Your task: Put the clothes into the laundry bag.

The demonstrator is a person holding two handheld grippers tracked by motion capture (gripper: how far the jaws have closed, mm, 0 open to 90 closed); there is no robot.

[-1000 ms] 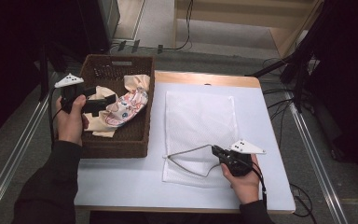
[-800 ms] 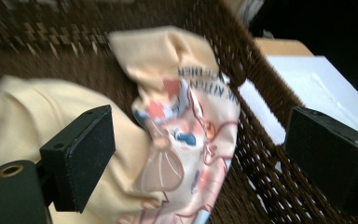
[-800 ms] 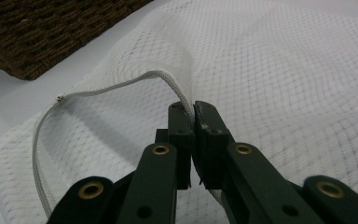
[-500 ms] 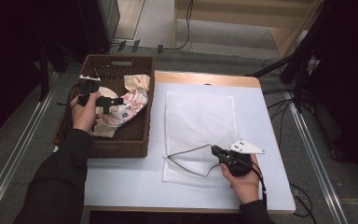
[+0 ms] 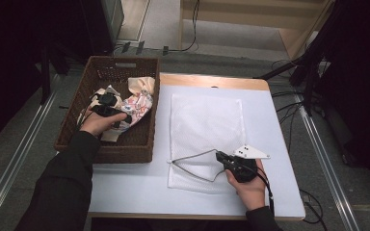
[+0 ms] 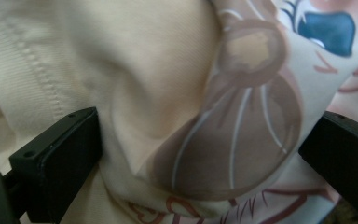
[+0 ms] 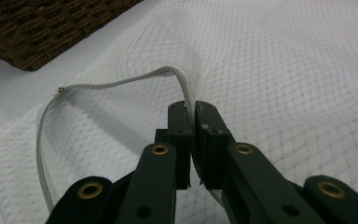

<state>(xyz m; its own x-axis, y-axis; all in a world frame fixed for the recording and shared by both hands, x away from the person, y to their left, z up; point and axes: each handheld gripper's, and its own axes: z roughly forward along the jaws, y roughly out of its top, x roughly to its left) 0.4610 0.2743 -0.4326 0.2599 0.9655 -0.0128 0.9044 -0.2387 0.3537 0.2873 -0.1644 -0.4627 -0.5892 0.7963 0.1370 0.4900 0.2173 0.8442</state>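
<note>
Black fingers (image 7: 199, 122) of the right gripper (image 5: 224, 158) are pinched on the zip edge (image 7: 184, 88) of a white mesh laundry bag (image 5: 206, 125), holding that edge up off the fabric so the mouth gapes open. The grey zip line runs away from the grip in a loop to its small end stop (image 7: 61, 87). The bag lies flat on the pale counter (image 5: 139, 187), with its open mouth at the near end, close to the person's right hand (image 5: 249, 186).

In the left gripper view, the left gripper (image 6: 200, 154) has its fingers (image 6: 65, 154) spread wide, one on each side of a bulging fold of cream cloth (image 6: 200, 107) printed with brown, pink and blue cartoon shapes; they have just been opening. The fold sits between them, and the pads do not visibly press on it. From the high view, this cloth lies crumpled inside a brown wicker basket (image 5: 139, 144), which stands at the left end of the counter, just beside the bag. The left hand (image 5: 103, 121) reaches into the basket over the cloth.
</note>
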